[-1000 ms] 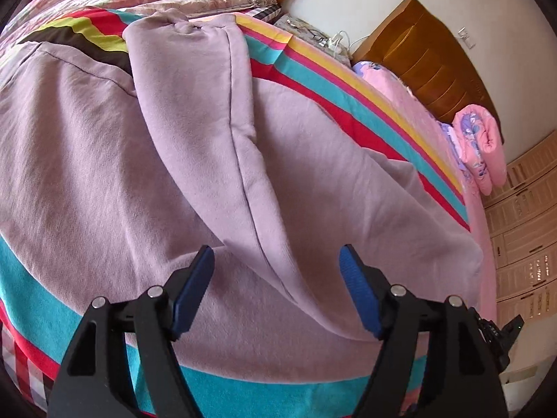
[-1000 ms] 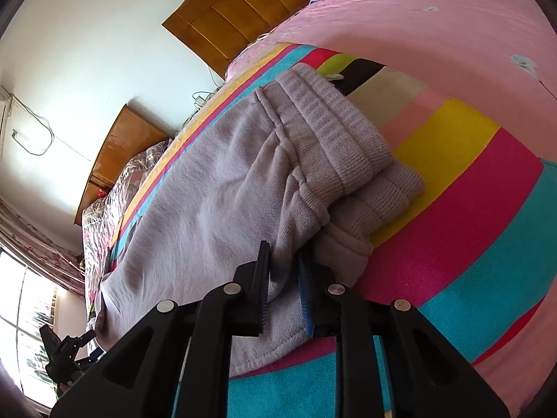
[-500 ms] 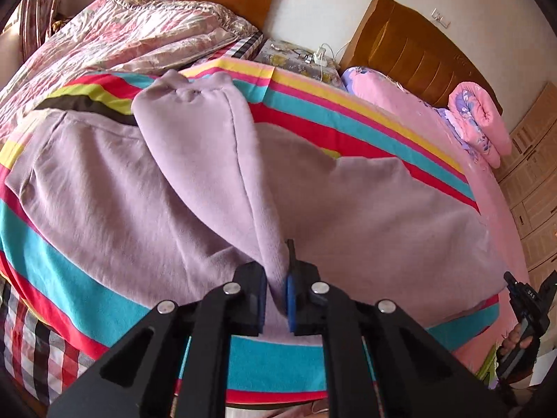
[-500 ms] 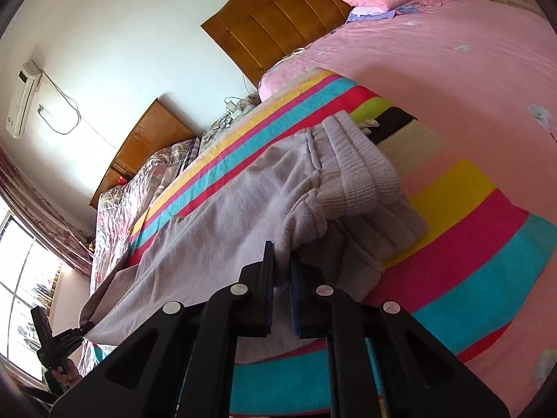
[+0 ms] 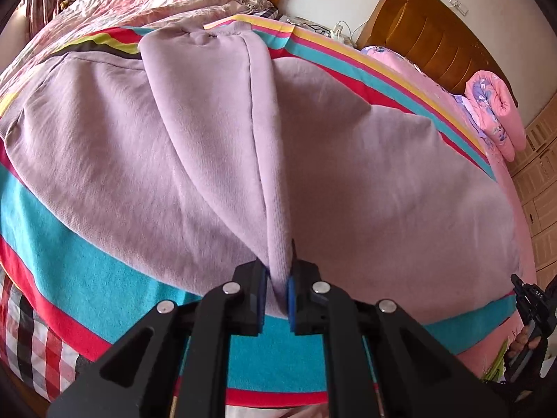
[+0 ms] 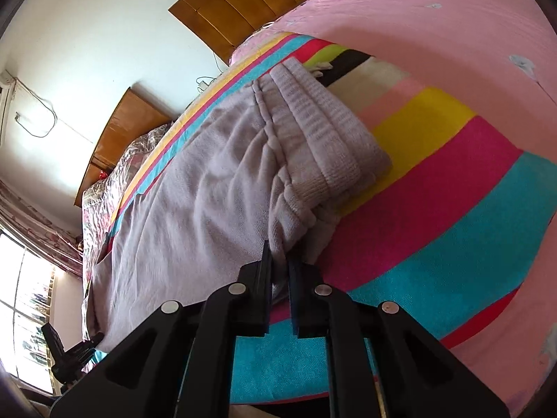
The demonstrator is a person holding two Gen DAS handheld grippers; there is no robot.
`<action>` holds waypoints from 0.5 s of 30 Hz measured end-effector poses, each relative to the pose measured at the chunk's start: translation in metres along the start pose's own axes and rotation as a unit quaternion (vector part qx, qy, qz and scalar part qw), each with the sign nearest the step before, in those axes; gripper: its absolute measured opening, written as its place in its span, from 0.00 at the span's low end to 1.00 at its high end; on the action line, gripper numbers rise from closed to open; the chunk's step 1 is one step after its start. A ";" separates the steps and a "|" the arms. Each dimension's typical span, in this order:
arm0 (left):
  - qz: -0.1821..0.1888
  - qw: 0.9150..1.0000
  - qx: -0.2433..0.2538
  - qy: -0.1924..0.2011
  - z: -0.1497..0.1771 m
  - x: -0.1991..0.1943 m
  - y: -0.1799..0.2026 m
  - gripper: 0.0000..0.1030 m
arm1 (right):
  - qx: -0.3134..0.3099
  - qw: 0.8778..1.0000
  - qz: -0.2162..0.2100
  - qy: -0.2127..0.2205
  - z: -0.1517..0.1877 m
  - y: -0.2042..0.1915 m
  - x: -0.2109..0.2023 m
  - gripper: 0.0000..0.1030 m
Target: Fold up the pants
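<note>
A: Pants [image 5: 348, 181], lilac, spread across striped blanket [image 5: 76, 264], filling mid-frame of left view. One leg [image 5: 209, 111] lying diagonally over the rest, running from upper centre down to lower centre.

B: Waistband [image 6: 320, 129] at centre right of right view, ribbed, doubled over on itself. Cloth bunched below it.

A: Left gripper [image 5: 277, 291] clamped on a raised ridge of that leg, bottom centre. Right gripper [image 6: 280, 291] pinched on the near edge just below the waistband, cloth between the pads.

B: Progress, judged: early. Grip secured at both ends; one leg perhaps partly laid over. Lengthwise fold not squared, edges uneven. Crosswise folds all left.

A: Surroundings: pink bedspread [image 6: 435, 28] upper right, headboard [image 6: 243, 3] top centre.
</note>
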State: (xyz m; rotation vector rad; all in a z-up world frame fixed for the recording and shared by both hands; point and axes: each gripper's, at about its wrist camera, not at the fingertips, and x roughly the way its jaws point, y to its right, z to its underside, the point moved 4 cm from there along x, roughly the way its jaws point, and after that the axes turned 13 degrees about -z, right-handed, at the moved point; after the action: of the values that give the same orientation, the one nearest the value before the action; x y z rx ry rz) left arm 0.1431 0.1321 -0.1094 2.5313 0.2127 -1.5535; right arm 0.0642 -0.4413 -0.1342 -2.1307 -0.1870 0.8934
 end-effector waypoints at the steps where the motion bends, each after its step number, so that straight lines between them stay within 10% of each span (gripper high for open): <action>1: 0.002 1.000 -0.004 0.002 0.002 0.003 -0.001 0.09 | 0.003 1.000 -0.004 0.003 0.001 0.001 -0.001 0.08; 4: 0.003 1.000 -0.004 0.004 0.001 0.003 0.000 0.14 | 0.010 1.000 -0.009 0.009 0.000 0.001 -0.002 0.10; 9: 0.022 1.000 -0.018 0.008 0.001 0.003 -0.005 0.43 | 0.021 0.999 -0.050 0.006 0.010 -0.016 -0.004 0.53; 15: 0.027 0.999 -0.021 0.010 0.002 0.005 -0.004 0.43 | -0.019 0.999 -0.017 -0.020 0.033 -0.037 0.005 0.49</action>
State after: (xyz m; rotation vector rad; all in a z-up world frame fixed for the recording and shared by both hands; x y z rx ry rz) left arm 0.1430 0.1357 -0.1145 2.5005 0.1766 -1.4886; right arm 0.0522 -0.3935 -0.1245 -2.1401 -0.2614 0.9208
